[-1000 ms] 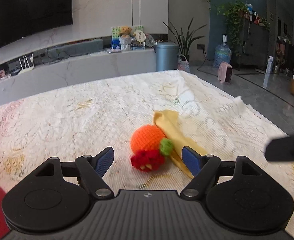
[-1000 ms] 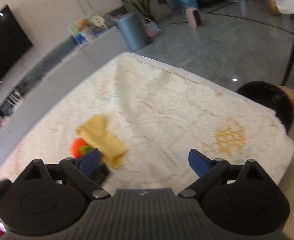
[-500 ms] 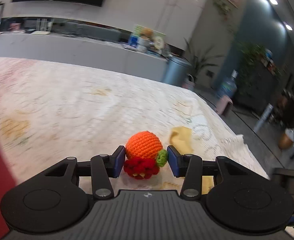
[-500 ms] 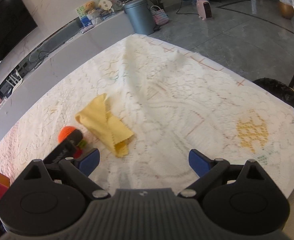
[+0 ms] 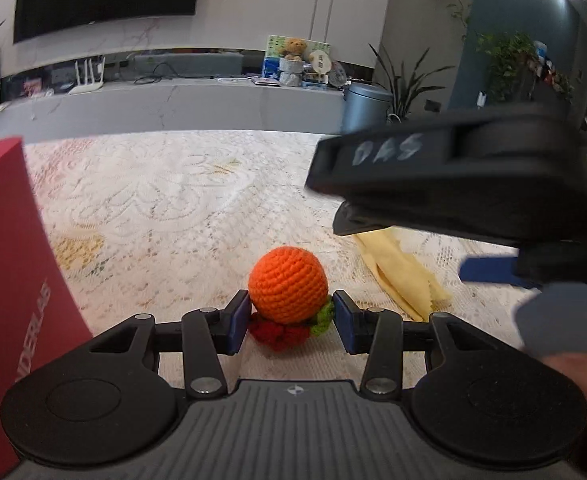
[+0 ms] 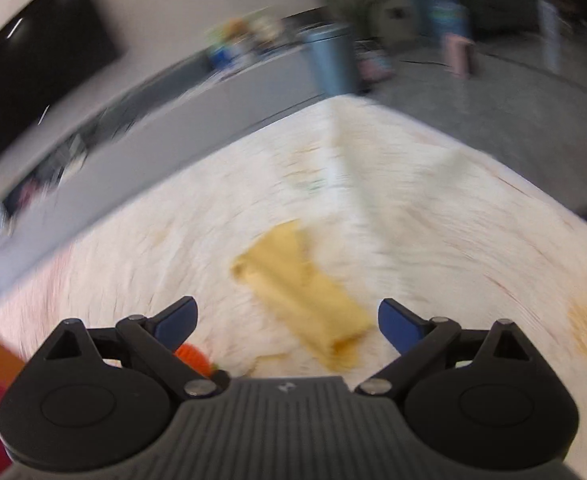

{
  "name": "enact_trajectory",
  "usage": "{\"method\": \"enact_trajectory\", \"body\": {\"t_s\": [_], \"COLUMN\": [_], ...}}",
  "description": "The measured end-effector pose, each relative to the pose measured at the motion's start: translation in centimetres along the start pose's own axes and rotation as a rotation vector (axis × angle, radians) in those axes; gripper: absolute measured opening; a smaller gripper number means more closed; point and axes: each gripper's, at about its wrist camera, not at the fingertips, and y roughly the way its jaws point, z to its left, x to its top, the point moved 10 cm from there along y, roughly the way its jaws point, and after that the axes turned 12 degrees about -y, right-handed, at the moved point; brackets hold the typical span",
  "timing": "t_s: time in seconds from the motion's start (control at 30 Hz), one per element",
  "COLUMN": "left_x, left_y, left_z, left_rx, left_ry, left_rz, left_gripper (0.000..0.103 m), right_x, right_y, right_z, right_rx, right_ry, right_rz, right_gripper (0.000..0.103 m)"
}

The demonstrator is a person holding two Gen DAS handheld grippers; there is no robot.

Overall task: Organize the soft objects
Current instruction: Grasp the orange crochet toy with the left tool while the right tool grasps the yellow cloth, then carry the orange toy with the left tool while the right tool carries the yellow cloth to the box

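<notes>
Left gripper (image 5: 291, 322): blue pads pressed against both sides of the crocheted orange toy (image 5: 288, 290); judged a firm hold on 1 of the 2 soft items in view.
Crocheted orange toy: orange ball with a red and green base, gripped low on the lace tablecloth (image 5: 165, 200); whether it rests on the cloth or is just clear of it cannot be told.
Right gripper (image 6: 287, 320): jaws spread wide, nothing between the pads; it hangs above the yellow cloth (image 6: 301, 292), which shows between and beyond the 2 fingers.
Yellow cloth: folded, lying flat on the tablecloth, just beside the toy on its right in the left wrist view; not gripped.
Red box (image 5: 9, 288): stands at the left edge of the left wrist view, near the toy; judged a likely container, though its opening is not shown.
Done: 1 item secured.
Left: judged most of the task, namely carrying the toy to its place, gripping the cloth and putting it away.
Image quality: right wrist view blurred, fine detail unreadable.
</notes>
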Motion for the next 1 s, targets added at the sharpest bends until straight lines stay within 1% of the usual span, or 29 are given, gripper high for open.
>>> {"method": "enact_trajectory", "body": {"t_s": [0.07, 0.1, 0.13, 0.23, 0.27, 0.3, 0.33, 0.37, 0.4, 0.43, 0.47, 0.5, 0.53, 0.57, 0.63, 0.7, 0.77, 0.83, 1.0], "left_x": [-0.1, -0.1, -0.2, 0.2, 0.3, 0.4, 0.6, 0.7, 0.7, 0.7, 0.7, 0.8, 0.7, 0.7, 0.6, 0.4, 0.2, -0.2, -0.9], "left_y": [0.2, 0.4, 0.8, 1.1, 1.3, 1.3, 1.4, 1.4, 1.4, 1.4, 1.4, 1.4, 1.3, 1.3, 1.1, 1.0, 0.9, 0.5, -0.5], "left_z": [0.2, 0.3, 0.4, 0.7, 0.7, 0.6, 0.6, 0.6, 0.7, 0.9, 0.9, 1.0, 0.9, 0.8, 0.8, 0.5, 0.2, -0.4, -1.8], "left_rx": [-0.007, -0.01, -0.015, -0.006, 0.0, 0.004, 0.003, -0.002, -0.004, -0.005, -0.003, 0.001, 0.005, 0.005, -0.009, -0.002, 0.006, 0.009, -0.003], "left_ry": [-0.006, -0.011, -0.024, -0.036, -0.032, -0.023, -0.023, -0.038, -0.06, -0.078, -0.086, -0.083, -0.072, -0.066, -0.083, -0.077, -0.068, -0.065, -0.039], "left_rz": [0.013, 0.022, 0.044, 0.03, 0.031, 0.032, 0.037, 0.043, 0.048, 0.051, 0.052, 0.051, 0.056, 0.061, 0.076, 0.084, 0.091, 0.1, 0.121], "left_gripper": [0.051, 0.053, 0.058, 0.059, 0.059, 0.059, 0.057, 0.056, 0.053, 0.053, 0.052, 0.051, 0.051, 0.051, 0.05, 0.05, 0.05, 0.05, 0.05], "right_x": [0.4, 0.4, 0.3, -0.3, -0.7, -0.9, -0.9, -0.9, -1.0, -1.1, -1.1, -1.1, -1.1, -1.0, -0.8, -0.4, -0.5, -1.0, -1.3], "right_y": [0.6, 1.0, 1.5, 3.0, 3.6, 4.0, 4.0, 3.7, 3.7, 3.6, 3.5, 3.5, 3.4, 3.1, 2.0, 0.7, 0.4, 0.4, -0.8], "right_z": [0.4, 0.4, 0.3, -0.7, -1.1, -1.5, -1.7, -2.0, -2.1, -2.0, -1.8, -1.7, -1.4, -0.9, -0.7, -0.7, -0.8, -1.1, -2.7], "right_rx": [-0.015, -0.013, -0.016, -0.085, -0.106, -0.104, -0.102, -0.106, -0.104, -0.108, -0.11, -0.12, -0.11, -0.082, -0.049, -0.031, 0.002, 0.036, 0.026], "right_ry": [-0.055, -0.062, -0.064, -0.059, -0.06, -0.05, -0.024, 0.0, 0.014, 0.004, -0.016, -0.045, -0.075, -0.084, -0.055, -0.039, -0.026, 0.029, 0.098], "right_rz": [-0.014, -0.012, -0.003, 0.035, 0.051, 0.065, 0.054, 0.037, 0.045, 0.044, 0.051, 0.057, 0.061, 0.057, 0.028, -0.012, -0.007, 0.013, 0.002], "right_gripper": [0.093, 0.092, 0.092, 0.09, 0.083, 0.07, 0.068, 0.058, 0.051, 0.049, 0.039, 0.032, 0.014, 0.004, 0.004, 0.004, 0.004, 0.004, 0.004]}}
